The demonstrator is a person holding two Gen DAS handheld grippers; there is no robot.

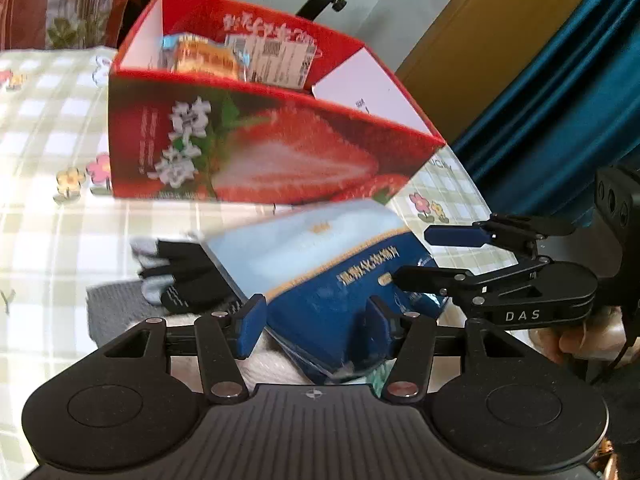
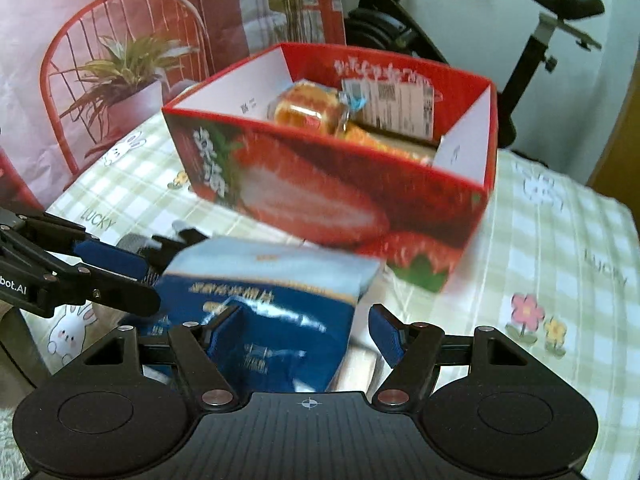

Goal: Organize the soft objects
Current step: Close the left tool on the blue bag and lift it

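A blue pack [image 1: 320, 276] with a pale top and gold lettering lies on the table [image 1: 48, 216], just in front of the near wall of a red strawberry box [image 1: 248, 148]. Its lettering is smeared and cannot be read.

In the left wrist view the left gripper [image 1: 316, 328] has its jaws about half apart, one blue pad at either side of the pack's near end. The right-hand pad looks pressed into the wrapper; the left one sits at its edge, and blur keeps me from saying whether that is a true grip.

The right gripper [image 2: 304, 332] straddles the same pack in its own view. Its left pad lies against the crinkled wrapper while its right pad stands clear of it, with a gap showing, so the jaws are apart and not clamped.

Each gripper also shows side-on in the other's view, at the frame edge, partly cut off.

Black and grey cloth items [image 1: 176, 276] lie at the pack's left, half hidden behind it and too blurred to name. Something white and fuzzy sits under the left gripper, mostly covered.

Inside the box, wrapped cakes [image 2: 308, 112] and a labelled packet [image 2: 396, 104] rest against the far wall; the near wall hides their lower parts. The box stands near the table's far edge.
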